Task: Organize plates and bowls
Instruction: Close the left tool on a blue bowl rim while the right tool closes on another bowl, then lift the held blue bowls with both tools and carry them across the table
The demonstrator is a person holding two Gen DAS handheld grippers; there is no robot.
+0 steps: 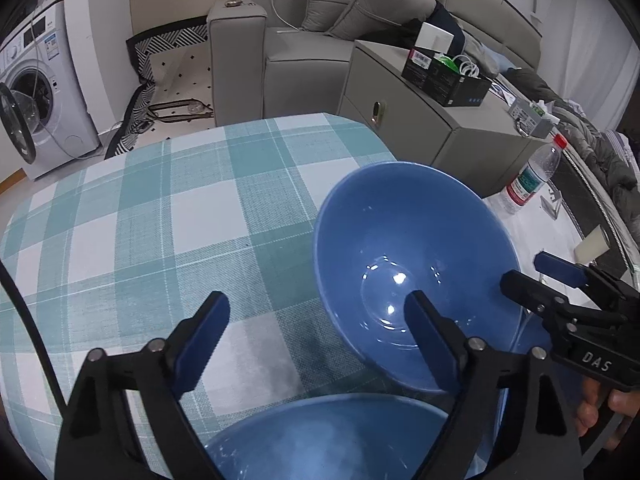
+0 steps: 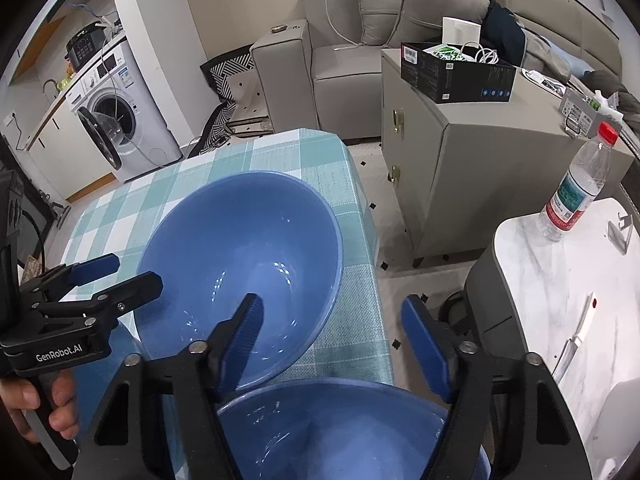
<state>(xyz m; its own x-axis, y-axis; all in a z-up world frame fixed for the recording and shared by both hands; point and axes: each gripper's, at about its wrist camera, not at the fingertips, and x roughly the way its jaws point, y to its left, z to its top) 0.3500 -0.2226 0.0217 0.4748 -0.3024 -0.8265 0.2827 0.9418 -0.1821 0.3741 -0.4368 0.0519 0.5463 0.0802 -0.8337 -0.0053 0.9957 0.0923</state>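
Note:
A big blue bowl (image 1: 416, 248) (image 2: 240, 256) stands on the teal checked tablecloth (image 1: 160, 220) (image 2: 352, 184). A second blue bowl (image 1: 320, 440) (image 2: 340, 432) lies nearer, just under both cameras, its rim close to the first bowl. My left gripper (image 1: 320, 344) is open and straddles the first bowl's left rim, one finger inside, the other over the cloth. My right gripper (image 2: 334, 340) is open too and straddles the right rim the same way. Neither gripper's pads press on the rim. Each gripper shows in the other's view: left gripper (image 2: 116, 276), right gripper (image 1: 540, 276), each with a hand below it.
The table ends just right of the bowls. Beyond the gap stands a white marble side table (image 2: 540, 280) with a red-capped water bottle (image 2: 576, 192) (image 1: 530, 178) and a knife (image 2: 578, 336). A grey cabinet (image 2: 440, 160) bears a black box; a sofa and a washing machine (image 1: 36, 92) stand behind.

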